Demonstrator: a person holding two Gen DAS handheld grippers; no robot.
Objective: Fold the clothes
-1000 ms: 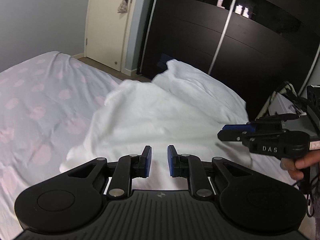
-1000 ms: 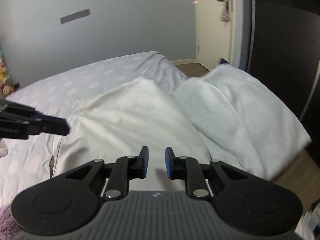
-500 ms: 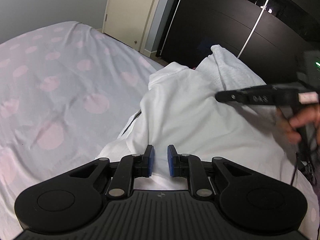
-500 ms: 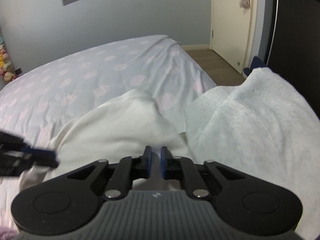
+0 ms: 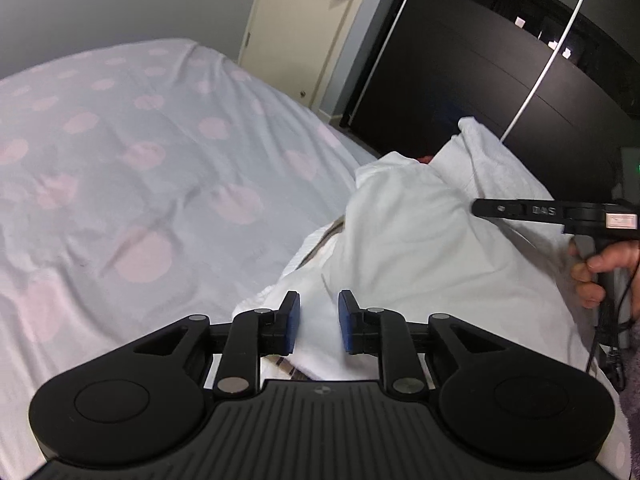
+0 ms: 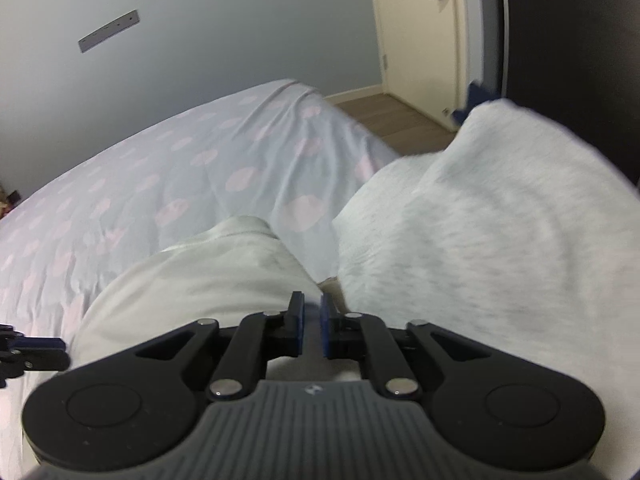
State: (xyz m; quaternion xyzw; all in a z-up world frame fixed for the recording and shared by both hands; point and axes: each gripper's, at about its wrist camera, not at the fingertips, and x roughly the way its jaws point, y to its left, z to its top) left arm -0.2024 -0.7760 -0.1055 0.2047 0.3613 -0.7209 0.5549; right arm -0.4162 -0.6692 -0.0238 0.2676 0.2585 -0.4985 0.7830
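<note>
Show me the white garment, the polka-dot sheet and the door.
white garment (image 5: pixel 420 240), left wrist view, middle of its top fold
polka-dot sheet (image 5: pixel 140 160), left wrist view, bare stretch
door (image 6: pixel 416 32), right wrist view, its panel

Location: a bedroom in a home. Evidence: a bed (image 5: pixel 120 184) with a pale sheet printed in pink dots, a dark sliding-door wardrobe (image 5: pixel 480 80), a cream door (image 6: pixel 416 32), grey walls and wood flooring (image 6: pixel 392 116)
</note>
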